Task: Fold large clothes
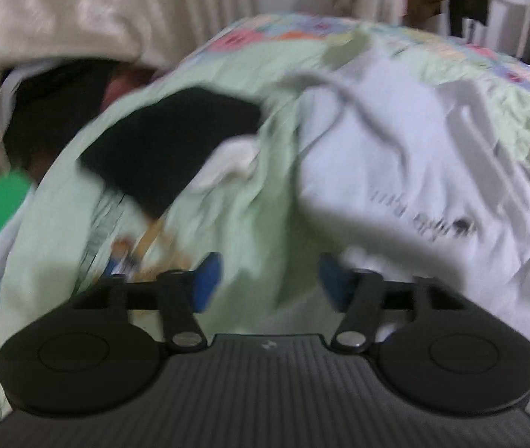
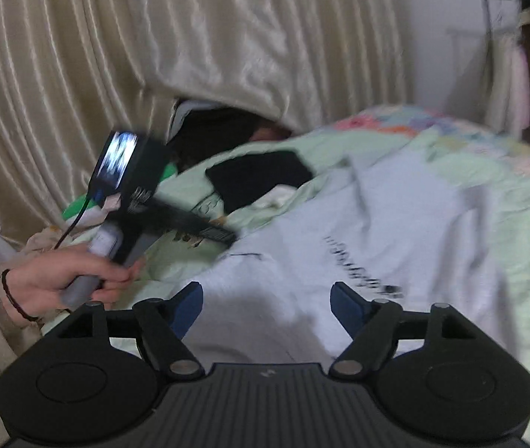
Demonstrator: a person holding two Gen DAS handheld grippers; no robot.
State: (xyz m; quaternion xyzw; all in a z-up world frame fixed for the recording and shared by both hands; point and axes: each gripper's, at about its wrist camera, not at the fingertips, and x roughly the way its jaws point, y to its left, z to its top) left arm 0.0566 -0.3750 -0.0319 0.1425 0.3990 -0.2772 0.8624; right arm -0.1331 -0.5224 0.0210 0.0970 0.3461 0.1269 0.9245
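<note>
Both grippers hover over a white garment spread on the bed, fingers released.

The right gripper point(image 2: 267, 308) sits lowest in its view, blue fingers point(image 2: 347, 306) spread wide and empty, directly above the near part of the white garment point(image 2: 395, 224), which lies flat on the pale green bedsheet point(image 2: 518, 231) with dark lettering facing up. The left gripper point(image 1: 265, 280) likewise holds its fingers apart, gripping nothing, above the sheet at the garment's left edge. The left hand point(image 2: 67, 280) grasps its gripper's handle, wrist level, tool angled toward the bed. Beyond lies a black cloth point(image 1: 168, 142), then the cream curtain point(image 2: 153, 37).
</note>
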